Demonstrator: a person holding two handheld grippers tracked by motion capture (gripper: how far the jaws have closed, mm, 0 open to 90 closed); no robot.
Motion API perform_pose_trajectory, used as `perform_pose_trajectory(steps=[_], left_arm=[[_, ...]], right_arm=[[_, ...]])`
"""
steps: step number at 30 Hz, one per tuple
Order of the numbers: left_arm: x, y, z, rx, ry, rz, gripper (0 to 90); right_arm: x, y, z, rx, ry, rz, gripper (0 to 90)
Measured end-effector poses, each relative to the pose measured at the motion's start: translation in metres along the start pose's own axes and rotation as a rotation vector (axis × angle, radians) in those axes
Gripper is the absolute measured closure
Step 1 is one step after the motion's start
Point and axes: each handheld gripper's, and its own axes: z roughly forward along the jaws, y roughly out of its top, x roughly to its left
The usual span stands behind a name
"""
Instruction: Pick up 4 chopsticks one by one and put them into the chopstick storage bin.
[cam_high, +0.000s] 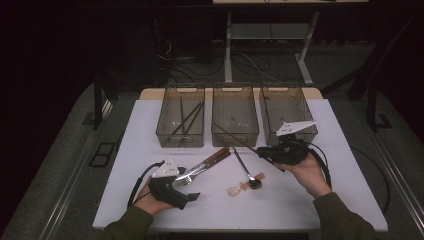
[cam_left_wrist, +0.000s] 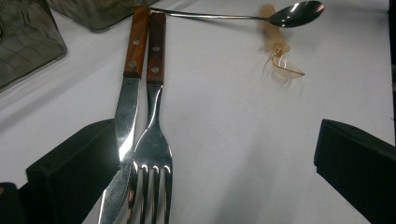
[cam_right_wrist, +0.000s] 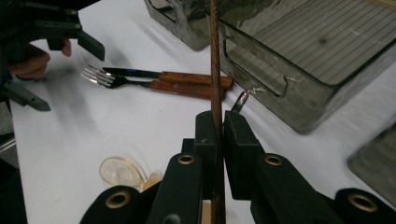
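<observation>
My right gripper (cam_high: 262, 151) is shut on a brown chopstick (cam_high: 235, 137) that slants up-left toward the front of the middle clear bin (cam_high: 235, 131). In the right gripper view the chopstick (cam_right_wrist: 215, 70) rises straight from between the closed jaws (cam_right_wrist: 222, 135). My left gripper (cam_high: 189, 184) rests open at the table's front left. A wood-handled knife (cam_left_wrist: 126, 121) and fork (cam_left_wrist: 152, 144) lie side by side, their tips between its open jaws (cam_left_wrist: 210, 177), close to the left one. More chopsticks (cam_high: 187, 117) lie in the left bin (cam_high: 167, 135).
A metal spoon (cam_high: 245, 167) and a clear plastic spoon (cam_high: 236, 190) lie mid-table, between the two hands. A third clear bin (cam_high: 287, 107) stands at the back right. The white table top (cam_high: 300, 210) ends just in front of the forearms.
</observation>
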Motion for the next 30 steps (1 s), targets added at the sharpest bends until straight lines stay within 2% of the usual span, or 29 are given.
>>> perform_pose_trajectory(steps=[5,10,23,30], left_arm=[[0.000,0.000,0.001,-0.009,-0.002,-0.005,0.0],[0.000,0.000,0.001,-0.010,0.001,-0.007,0.0],[0.000,0.000,0.000,-0.010,0.001,-0.013,0.0],[-0.001,0.000,0.001,-0.011,0.000,-0.015,0.0]], right_arm=[[0.000,0.012,0.013,0.009,-0.012,0.006,84.2],[-0.002,0.029,0.024,-0.008,-0.013,0.018,84.2],[-0.001,0.071,0.056,0.005,-0.040,0.018,84.2],[-0.003,0.092,0.070,0.007,-0.070,0.056,84.2]])
